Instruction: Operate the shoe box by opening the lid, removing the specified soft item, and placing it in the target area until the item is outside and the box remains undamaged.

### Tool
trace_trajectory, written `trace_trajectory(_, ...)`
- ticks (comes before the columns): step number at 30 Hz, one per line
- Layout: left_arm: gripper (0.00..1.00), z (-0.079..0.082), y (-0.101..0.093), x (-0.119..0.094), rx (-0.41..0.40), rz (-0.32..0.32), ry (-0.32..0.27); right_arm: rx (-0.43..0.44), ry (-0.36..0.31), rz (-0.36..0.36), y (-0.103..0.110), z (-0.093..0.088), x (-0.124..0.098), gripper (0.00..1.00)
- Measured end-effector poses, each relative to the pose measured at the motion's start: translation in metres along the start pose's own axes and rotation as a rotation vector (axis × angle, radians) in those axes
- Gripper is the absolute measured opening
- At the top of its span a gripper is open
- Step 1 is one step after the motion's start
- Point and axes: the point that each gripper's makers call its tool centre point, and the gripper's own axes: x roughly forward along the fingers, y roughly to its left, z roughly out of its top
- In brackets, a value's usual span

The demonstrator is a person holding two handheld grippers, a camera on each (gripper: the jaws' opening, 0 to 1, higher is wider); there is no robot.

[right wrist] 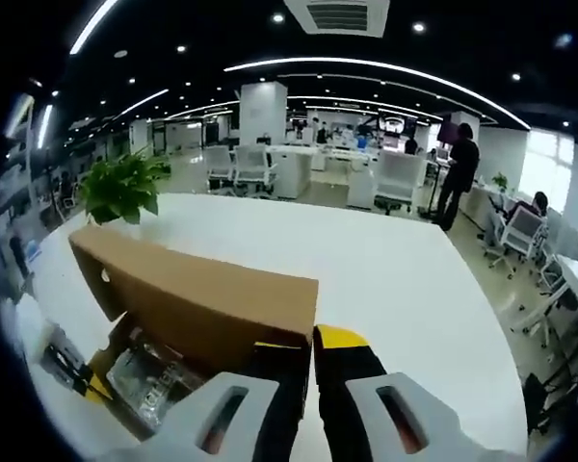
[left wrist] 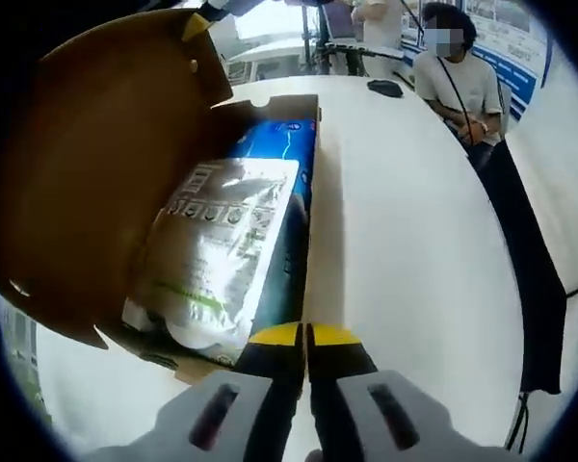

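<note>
We have the shoe box [left wrist: 270, 125] open on the white counter [left wrist: 405, 241], its brown lid [left wrist: 96, 164] swung up and back. Inside lies the soft item, a shiny plastic-wrapped packet [left wrist: 222, 250] with printed labels, resting against the blue lining of the box wall.

Our left gripper [left wrist: 305, 351] sits at the near corner of the box, just beside the packet, its fingers [left wrist: 275, 337] drawn narrow with nothing between them. In the right gripper view, our right gripper [right wrist: 313, 351] is at the raised lid's [right wrist: 202, 298] edge; its fingers look pressed close together, and we cannot tell whether they pinch the cardboard.

We judge the opening step done and the removal in hand. Next we would spread the left fingers, reach in over the box wall, and take the packet by its near edge without catching the cardboard.
</note>
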Motion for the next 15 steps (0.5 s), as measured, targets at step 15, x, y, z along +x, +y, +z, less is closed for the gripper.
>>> trace_trajectory(15, 0.0, 0.0009, 0.0, 0.0007, -0.003, -0.014, 0.003, 0.023, 0.035, 0.01, 0.0003, -0.0016, -0.0002, 0.0)
